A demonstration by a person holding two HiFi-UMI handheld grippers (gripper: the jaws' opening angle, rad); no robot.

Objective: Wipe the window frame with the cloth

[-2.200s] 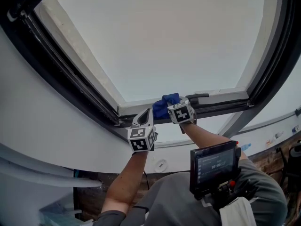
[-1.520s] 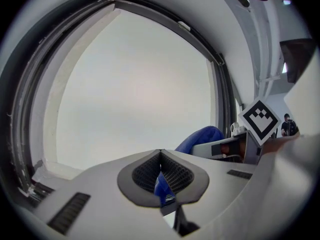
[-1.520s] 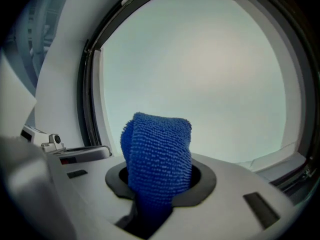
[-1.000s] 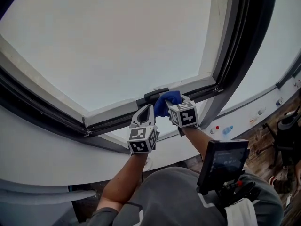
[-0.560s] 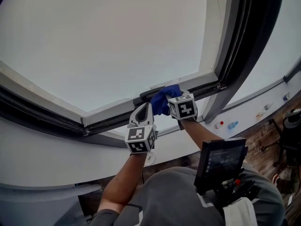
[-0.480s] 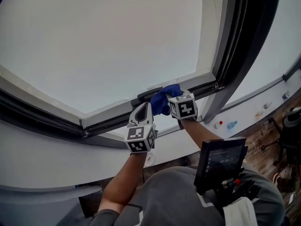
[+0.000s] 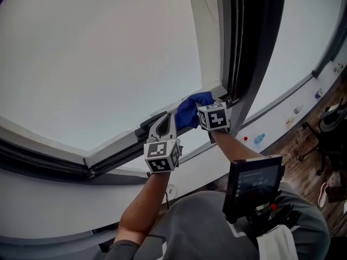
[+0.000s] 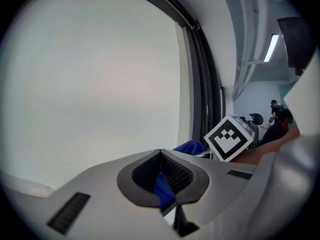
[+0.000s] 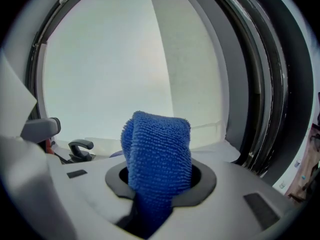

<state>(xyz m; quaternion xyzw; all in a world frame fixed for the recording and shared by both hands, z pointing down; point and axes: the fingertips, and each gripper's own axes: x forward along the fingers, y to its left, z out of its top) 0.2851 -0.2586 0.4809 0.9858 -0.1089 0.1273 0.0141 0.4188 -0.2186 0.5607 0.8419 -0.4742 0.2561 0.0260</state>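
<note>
A blue microfibre cloth [image 7: 191,108] [image 9: 157,144] is pressed on the window frame's bottom rail [image 7: 122,145], close to its right corner. My right gripper [image 7: 201,111] [image 9: 160,178] is shut on the cloth, which bulges out over its jaws. My left gripper [image 7: 164,124] [image 8: 160,156] is shut, its tip resting on the rail just left of the cloth. A thin blue sliver shows low between its pads. The left gripper view shows the cloth [image 8: 190,146] beside the right gripper's marker cube [image 8: 230,138]. A black window handle [image 7: 153,119] [image 9: 80,148] lies on the rail.
A dark upright frame post [image 7: 255,47] rises just right of the cloth. Below the rail runs a white sill [image 7: 206,156]. A small screen [image 7: 252,186] hangs at the person's chest. A blue bottle [image 7: 259,138] and an office chair [image 7: 331,123] are lower right.
Both grippers and the cloth have slid right along the bottom rail, from the handle to the corner by the upright post. The handle now lies left of the cloth.
</note>
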